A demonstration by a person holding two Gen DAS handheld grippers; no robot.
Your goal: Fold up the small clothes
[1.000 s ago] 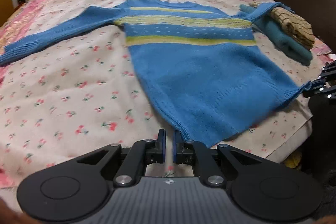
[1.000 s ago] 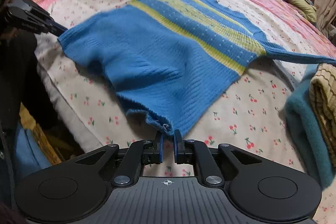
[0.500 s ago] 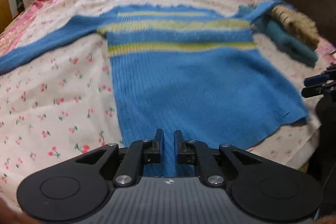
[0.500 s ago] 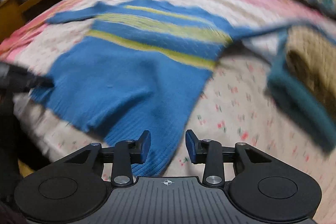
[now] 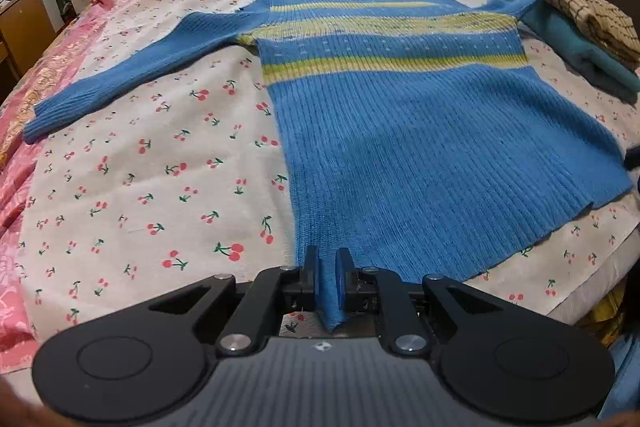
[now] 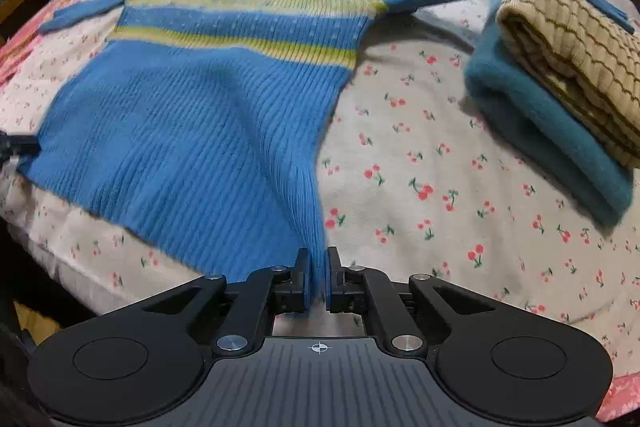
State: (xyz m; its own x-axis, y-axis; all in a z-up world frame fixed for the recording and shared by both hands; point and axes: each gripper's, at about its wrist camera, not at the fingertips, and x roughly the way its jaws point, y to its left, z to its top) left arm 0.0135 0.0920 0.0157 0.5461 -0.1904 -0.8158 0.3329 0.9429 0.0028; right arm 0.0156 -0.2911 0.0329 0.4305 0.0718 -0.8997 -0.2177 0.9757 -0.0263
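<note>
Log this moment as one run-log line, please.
phase: hem corners gripped | left gripper: shut on blue sweater | right gripper: shut on blue sweater | sweater: flat on bed, unfolded

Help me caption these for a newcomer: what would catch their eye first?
The blue ribbed knit sweater with yellow stripes spread flat across the cherry-print bedsheet dominates both views. Each bottom corner of its hem is pinched: the left gripper on one, the right gripper on the other. At the right lies a folded stack, a tan knit on a teal garment.
</note>
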